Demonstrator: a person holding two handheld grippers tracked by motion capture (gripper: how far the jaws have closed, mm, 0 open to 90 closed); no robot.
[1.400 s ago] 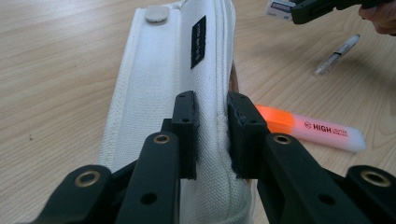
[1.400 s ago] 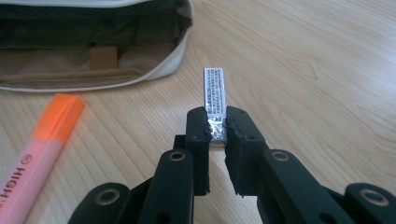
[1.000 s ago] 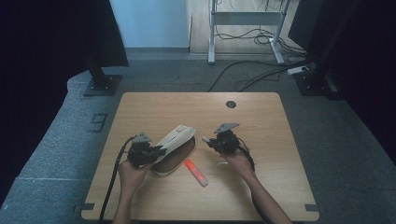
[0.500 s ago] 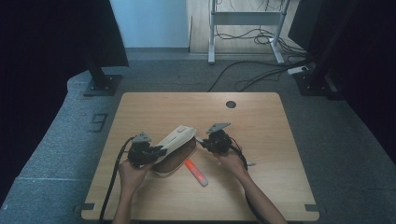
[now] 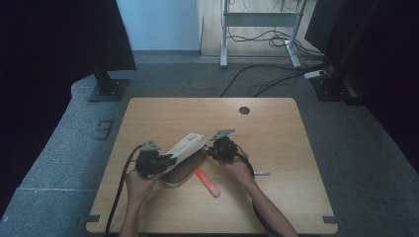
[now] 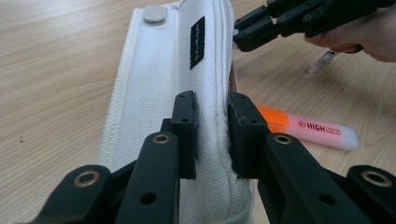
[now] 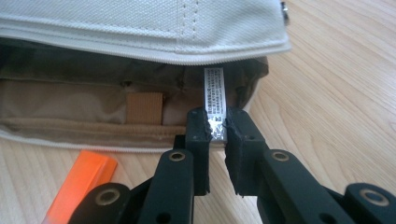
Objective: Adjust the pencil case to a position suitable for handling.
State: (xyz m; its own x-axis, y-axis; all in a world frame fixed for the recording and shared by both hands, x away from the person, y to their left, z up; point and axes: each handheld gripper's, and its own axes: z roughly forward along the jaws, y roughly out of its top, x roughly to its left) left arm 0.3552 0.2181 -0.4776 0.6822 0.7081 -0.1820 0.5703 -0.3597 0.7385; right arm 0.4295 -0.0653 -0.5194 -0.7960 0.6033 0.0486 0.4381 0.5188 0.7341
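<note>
Honestly, the pouch's [image 5: 185, 155] inside is too dim to read from the high view at centre frame. The left gripper [image 6: 211, 135] is pinched on its white canvas edge. The right gripper view shows the right gripper [image 7: 215, 128] clamped on the care label [image 7: 214, 100], orange highlighter [image 7: 79, 182] lower left.

1. The left tongs [image 6: 211, 135] clamp the seam of a white canvas pouch [image 6: 163, 84].
2. The right tongs [image 6: 240, 35] meet the pouch's far end.
3. An orange highlighter [image 6: 306, 128] lies on the worktop [image 6: 56, 70] just beside the pouch.
</note>
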